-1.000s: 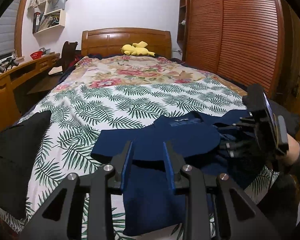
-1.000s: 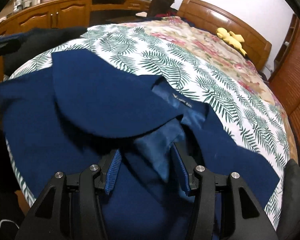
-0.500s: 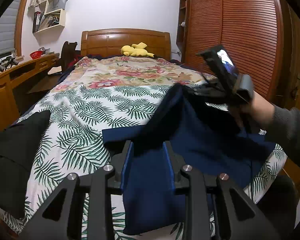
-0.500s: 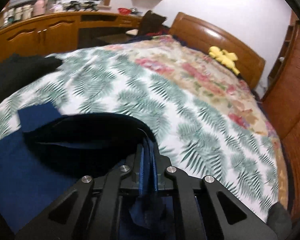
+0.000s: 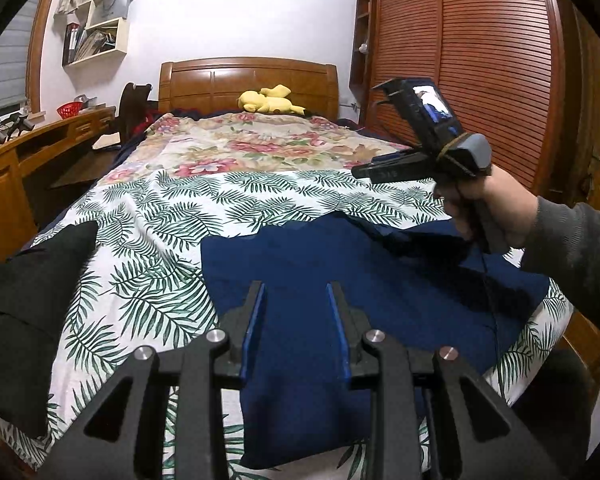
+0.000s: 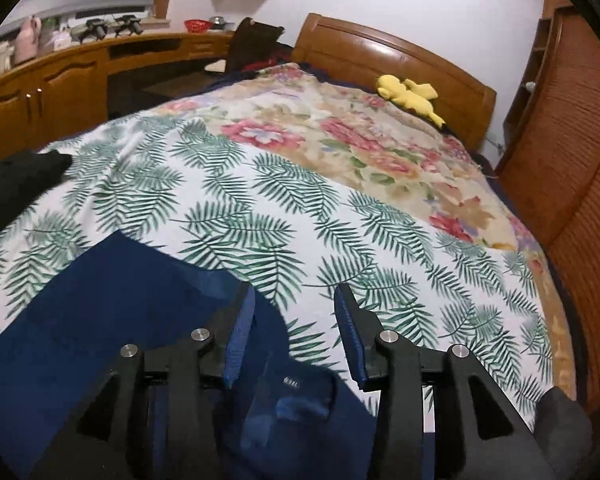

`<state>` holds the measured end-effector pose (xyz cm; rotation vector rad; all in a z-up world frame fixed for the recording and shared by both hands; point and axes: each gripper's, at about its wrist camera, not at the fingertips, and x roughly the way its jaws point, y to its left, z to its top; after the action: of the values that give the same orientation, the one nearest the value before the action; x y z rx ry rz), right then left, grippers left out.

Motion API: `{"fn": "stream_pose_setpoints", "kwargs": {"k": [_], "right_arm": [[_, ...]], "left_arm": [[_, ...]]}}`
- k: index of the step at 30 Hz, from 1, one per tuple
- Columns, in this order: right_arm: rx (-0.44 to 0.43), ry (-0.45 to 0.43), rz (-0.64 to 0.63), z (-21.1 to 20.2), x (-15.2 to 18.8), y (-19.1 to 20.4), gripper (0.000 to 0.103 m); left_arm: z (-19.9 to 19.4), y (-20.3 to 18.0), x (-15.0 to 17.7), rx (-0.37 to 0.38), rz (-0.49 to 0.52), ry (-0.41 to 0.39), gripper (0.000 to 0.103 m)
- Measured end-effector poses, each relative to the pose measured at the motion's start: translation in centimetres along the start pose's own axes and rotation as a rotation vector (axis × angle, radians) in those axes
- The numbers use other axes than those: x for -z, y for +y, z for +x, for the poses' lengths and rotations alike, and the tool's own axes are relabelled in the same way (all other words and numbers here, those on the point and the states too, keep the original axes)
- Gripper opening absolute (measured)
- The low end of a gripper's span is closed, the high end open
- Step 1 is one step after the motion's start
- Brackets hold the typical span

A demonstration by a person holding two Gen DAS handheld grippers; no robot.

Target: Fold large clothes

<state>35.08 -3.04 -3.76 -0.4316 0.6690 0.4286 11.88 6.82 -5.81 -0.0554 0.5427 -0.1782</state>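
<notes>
A navy garment lies folded flat on the near end of the bed, its collar label face up. My left gripper hovers over its near part, open, and the cloth lies flat below the fingers without being pinched. In the left wrist view a hand holds my right gripper raised above the garment's far right corner. In its own view the right gripper has its jaws opening, with nothing between the blue pads. The cloth lies beneath them.
The palm-leaf sheet covers the bed, with a floral quilt farther back. A black garment lies at the left edge. A yellow plush toy sits by the headboard. Wooden wardrobe doors stand on the right and a desk on the left.
My right gripper shut on a part of the navy garment, lifted and carried it across, then let it go and rose. The garment now lies flatter. The left gripper stayed put.
</notes>
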Motion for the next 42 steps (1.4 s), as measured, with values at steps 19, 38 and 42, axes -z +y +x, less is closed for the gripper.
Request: {"fn": "stream_pose_setpoints", "kwargs": {"k": [19,38,42], "right_arm": [[-0.074,0.011,0.053,-8.0,10.7,-6.1,0.050],[-0.051,0.193,-0.057,-3.6,14.6,-5.7,0.056],[-0.002,0.213,-0.066,-1.8,13.6,-7.5,0.008]], "left_arm": [[2.4,-4.5,-1.1,0.059,0.041,-0.004,0.032],[6.1,-9.3,-1.6,0.122,0.090,0.042,0.034],[6.1,-9.3,-1.6,0.119,0.091,0.046,0.034]]}}
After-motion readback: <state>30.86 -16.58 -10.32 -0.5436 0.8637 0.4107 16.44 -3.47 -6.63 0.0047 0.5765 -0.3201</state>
